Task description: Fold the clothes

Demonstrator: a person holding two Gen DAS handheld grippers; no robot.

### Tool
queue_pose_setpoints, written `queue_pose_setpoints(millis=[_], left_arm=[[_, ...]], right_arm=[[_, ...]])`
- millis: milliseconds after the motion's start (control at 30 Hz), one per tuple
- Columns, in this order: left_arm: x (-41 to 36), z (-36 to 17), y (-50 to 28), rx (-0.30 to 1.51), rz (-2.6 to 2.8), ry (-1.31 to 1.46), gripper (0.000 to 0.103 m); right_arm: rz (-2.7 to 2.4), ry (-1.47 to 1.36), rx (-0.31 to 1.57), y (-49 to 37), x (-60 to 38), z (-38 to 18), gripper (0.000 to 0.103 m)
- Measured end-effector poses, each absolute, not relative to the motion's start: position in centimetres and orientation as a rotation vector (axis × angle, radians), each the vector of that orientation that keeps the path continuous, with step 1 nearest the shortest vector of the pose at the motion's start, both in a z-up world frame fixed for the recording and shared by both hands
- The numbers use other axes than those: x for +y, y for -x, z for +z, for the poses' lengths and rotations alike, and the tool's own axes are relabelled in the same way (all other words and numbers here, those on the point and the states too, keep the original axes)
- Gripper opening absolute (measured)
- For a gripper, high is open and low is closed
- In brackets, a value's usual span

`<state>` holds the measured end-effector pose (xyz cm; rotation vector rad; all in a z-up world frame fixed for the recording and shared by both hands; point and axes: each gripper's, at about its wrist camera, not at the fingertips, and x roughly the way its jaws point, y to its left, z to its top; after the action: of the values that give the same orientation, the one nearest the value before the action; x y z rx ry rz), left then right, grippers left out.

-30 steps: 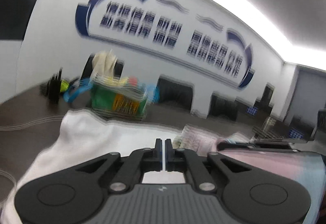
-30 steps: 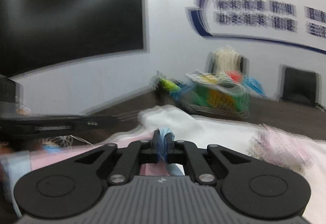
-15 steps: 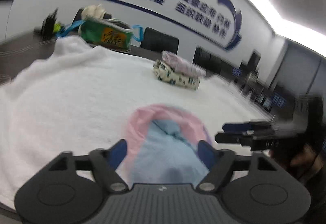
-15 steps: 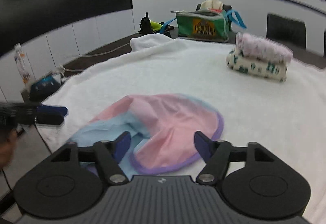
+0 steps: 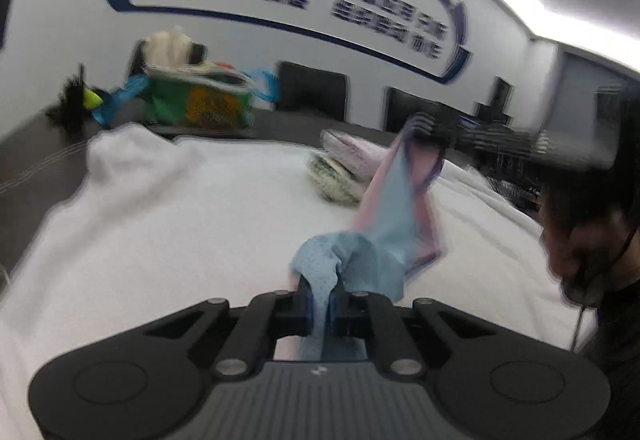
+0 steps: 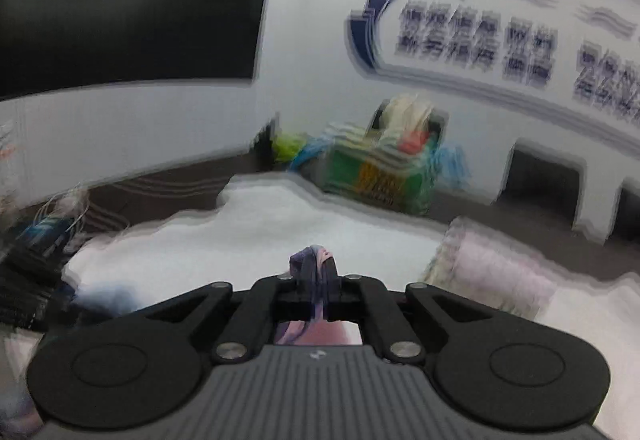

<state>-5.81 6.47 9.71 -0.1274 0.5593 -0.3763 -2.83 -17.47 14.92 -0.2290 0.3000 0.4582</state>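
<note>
In the left wrist view, the left gripper [image 5: 320, 304] has its fingers closing, and they already pinch a corner of the thin light blue and pink garment with a purple edge [image 5: 394, 207]. From there the garment rises, stretched in the air over the white towel-like cloth [image 5: 168, 224] that covers the dark bench [image 5: 36, 159], up to the right gripper [image 5: 432, 127], which is blurred at the right side and holds the other end. A person's hand [image 5: 576, 240] is seen behind it. Behind the garment lies a small stack of folded clothes, pink over patterned [image 5: 344, 167], and farther back stands a green bag with blue handles [image 5: 200, 99]. In the right wrist view, the fingers of the right gripper [image 6: 315, 292] are closed tightly on a bunched purple and pink edge of the garment [image 6: 314, 260], and pink fabric shows below them. This picture is strongly blurred; the stack of folded clothes [image 6: 492, 268] is at the right and the green bag [image 6: 380, 171] is beyond the white cloth [image 6: 248, 240].
</note>
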Motion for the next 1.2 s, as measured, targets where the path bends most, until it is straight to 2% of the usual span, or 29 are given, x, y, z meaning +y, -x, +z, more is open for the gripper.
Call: queue_pose_setpoints(millis=[100,133,167,200,233,267,300,333,367,433,500,533,667,700,733,767,800,833,867,1067,1200], left_arm=[[6.6,9.6,0.5,0.563,-0.252,0.125,0.027],[7.1,9.2,-0.8,0.592,-0.21,0.118,0.034],[7.6,9.0,-1.4,0.621,-0.157,0.116,0.031],[8.4,8.8,-1.1,0.63,-0.117,0.121,0.032],[9.3,8.7,0.0,0.619,-0.093,0.121,0.037],[10.1,8.4,1.5,0.601,-0.077,0.123,0.046],[10.8,8.2,3.1,0.59,-0.062,0.132,0.051],[11.1,7.9,4.9,0.585,-0.057,0.146,0.054],[10.9,7.7,7.0,0.591,-0.088,0.159,0.054],[9.2,7.2,10.7,0.601,-0.215,0.159,0.057],[6.8,6.3,12.9,0.588,-0.327,0.153,0.066],[5.5,5.9,13.6,0.58,-0.352,0.129,0.076],[0.3,4.0,15.1,0.543,-0.312,-0.122,0.077],[-0.9,3.3,15.0,0.535,-0.254,-0.21,0.075],[-2.0,2.6,14.9,0.533,-0.209,-0.294,0.057],[-2.7,1.9,14.8,0.537,-0.187,-0.358,0.027],[-2.8,1.3,14.6,0.556,-0.205,-0.376,0.012],[-2.4,1.1,14.4,0.575,-0.221,-0.367,0.004],[-1.7,1.2,14.4,0.571,-0.236,-0.349,0.003],[2.6,3.1,15.9,0.482,-0.255,-0.407,0.003],[5.4,4.0,17.8,0.48,-0.378,-0.338,0.003]], right_arm=[[0.321,0.279,0.259,-5.8,-14.3,17.2,0.003],[0.265,0.294,0.263,-9.2,-13.2,17.3,0.007],[0.209,0.329,0.328,-12.7,-12.2,16.7,0.015],[0.149,0.34,0.393,-14.9,-11.8,16.0,0.017],[0.151,0.335,0.425,-15.4,-11.8,15.3,0.017],[0.156,0.329,0.454,-15.8,-11.9,14.7,0.026],[0.217,0.312,0.451,-14.4,-12.6,13.8,0.038],[0.281,0.293,0.445,-12.9,-13.4,13.0,0.065],[0.323,0.297,0.449,-11.5,-14.2,12.2,0.073],[0.423,0.308,0.488,-8.3,-15.9,10.0,0.073],[0.501,0.304,0.563,-6.8,-16.9,8.1,0.073],[0.539,0.312,0.601,-6.1,-17.4,7.0,0.073],[0.423,0.359,0.671,-6.2,-18.3,3.9,0.073],[0.401,0.329,0.684,-6.7,-18.9,3.5,0.072],[0.403,0.285,0.718,-7.6,-19.5,2.7,0.068],[0.407,0.241,0.753,-8.5,-20.1,1.9,0.047],[0.413,0.207,0.755,-8.8,-20.4,1.7,0.037],[0.42,0.174,0.756,-9.1,-20.8,1.5,0.02],[0.426,0.142,0.757,-9.4,-21.1,1.2,0.003],[0.349,-0.001,0.632,-4.2,-26.1,5.3,0.003],[0.317,-0.107,0.62,4.2,-30.4,5.4,0.003]])
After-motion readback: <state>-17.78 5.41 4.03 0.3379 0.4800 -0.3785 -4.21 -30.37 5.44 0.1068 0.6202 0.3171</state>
